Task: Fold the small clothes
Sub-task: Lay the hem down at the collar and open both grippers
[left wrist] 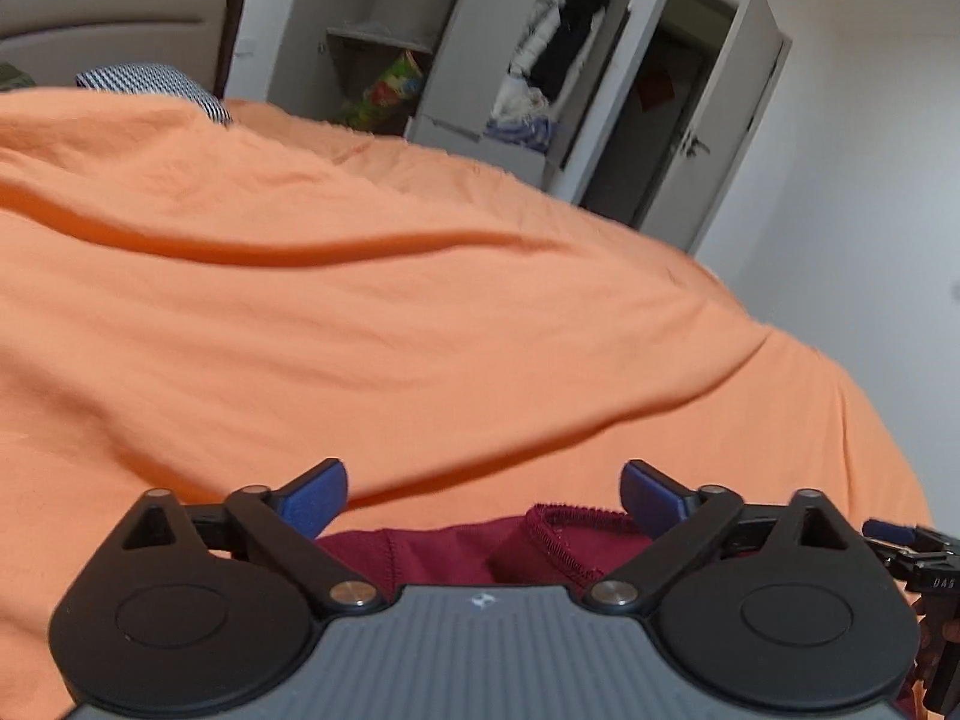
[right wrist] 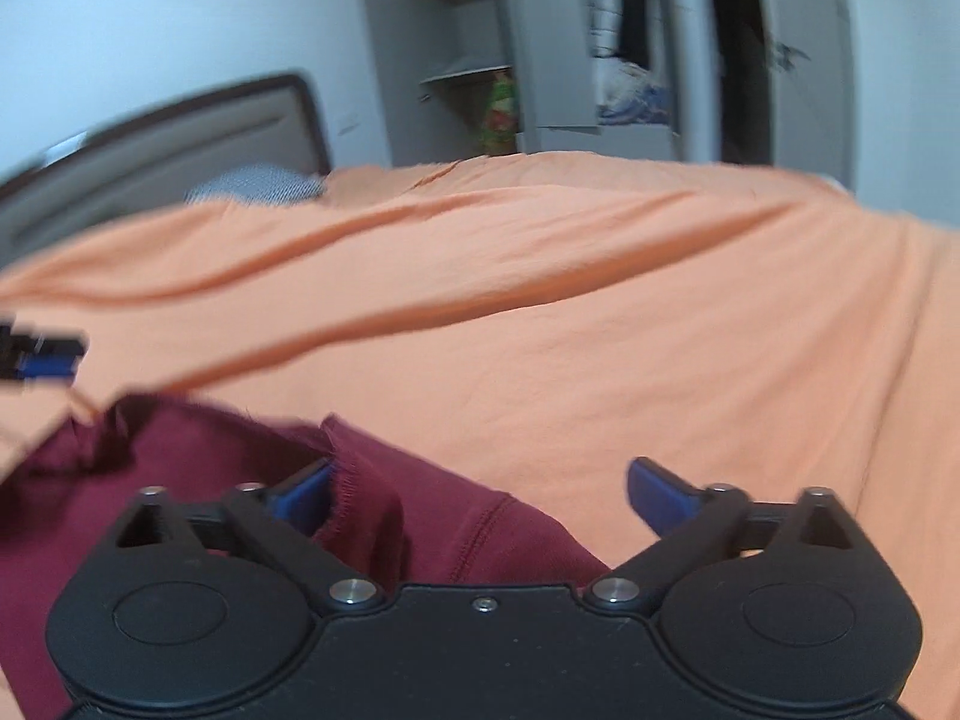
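On the bed [left wrist: 420, 312], covered by an orange sheet, a single maroon garment [right wrist: 456, 528] lies crumpled at the near edge, directly below both tools.

Left hand-held gripper [left wrist: 483, 495]: released, jaws spread wide, nothing between them. The garment's stitched hem [left wrist: 564, 534] sits just below and slightly right of centre between the fingers, close to the right-side blue pad [left wrist: 651, 495]. Whether the pad touches the fabric cannot be told.

Right hand-held gripper [right wrist: 480, 495]: released, jaws spread wide, holding nothing. The garment lies to the left of its centreline; a raised fold sits just beside the left-side blue pad [right wrist: 303, 495], while the right-side pad stands over bare sheet. The view is blurred, so contact cannot be confirmed.

Relation of note: the garment lies between the two tools, running across from left to right as the person faces it, with its bulk toward the left gripper's side. Its exact long axis is uncertain owing to bunching. Both tools are near; the left has the hem more squarely between its fingers.

Judgement: folding has not visibly begun. The next move appears to call for each tool to close on an edge and spread the fabric flat. Risk: pinching the sheet along with the garment.

Background: an open wardrobe [left wrist: 576, 78] and a headboard [right wrist: 180, 144], well apart from the work.
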A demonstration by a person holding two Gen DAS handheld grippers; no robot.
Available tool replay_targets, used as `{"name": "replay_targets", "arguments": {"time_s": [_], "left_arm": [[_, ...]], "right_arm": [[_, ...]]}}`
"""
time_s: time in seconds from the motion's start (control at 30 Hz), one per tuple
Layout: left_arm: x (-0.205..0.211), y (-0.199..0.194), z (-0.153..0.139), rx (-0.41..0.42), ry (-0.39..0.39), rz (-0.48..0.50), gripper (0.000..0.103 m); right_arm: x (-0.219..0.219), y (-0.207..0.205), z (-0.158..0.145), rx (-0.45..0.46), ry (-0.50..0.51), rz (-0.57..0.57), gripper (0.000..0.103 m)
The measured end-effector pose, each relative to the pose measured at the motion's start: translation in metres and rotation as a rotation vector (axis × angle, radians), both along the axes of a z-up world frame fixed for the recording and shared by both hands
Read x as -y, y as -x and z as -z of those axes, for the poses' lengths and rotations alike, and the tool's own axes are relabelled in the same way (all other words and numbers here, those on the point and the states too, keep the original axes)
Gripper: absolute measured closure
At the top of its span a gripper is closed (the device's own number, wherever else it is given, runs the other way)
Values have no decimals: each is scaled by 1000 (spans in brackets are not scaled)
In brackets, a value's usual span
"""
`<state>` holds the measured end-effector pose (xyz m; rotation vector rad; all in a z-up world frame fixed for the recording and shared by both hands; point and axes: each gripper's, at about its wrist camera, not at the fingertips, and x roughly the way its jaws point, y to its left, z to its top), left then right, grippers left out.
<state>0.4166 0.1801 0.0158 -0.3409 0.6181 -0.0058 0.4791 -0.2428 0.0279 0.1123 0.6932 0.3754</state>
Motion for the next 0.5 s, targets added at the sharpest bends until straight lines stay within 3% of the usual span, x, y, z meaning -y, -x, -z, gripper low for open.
{"name": "replay_targets", "arguments": {"time_s": [0.17, 0.37, 0.5], "left_arm": [[22, 32, -9, 42, -90, 63, 1], [69, 51, 10, 44, -367, 174, 1], [97, 53, 22, 10, -515, 199, 23]], "right_arm": [[19, 10, -5, -32, -78, 47, 1], [4, 57, -12, 34, -44, 1, 1], [-23, 90, -9, 103, 63, -77, 1]]}}
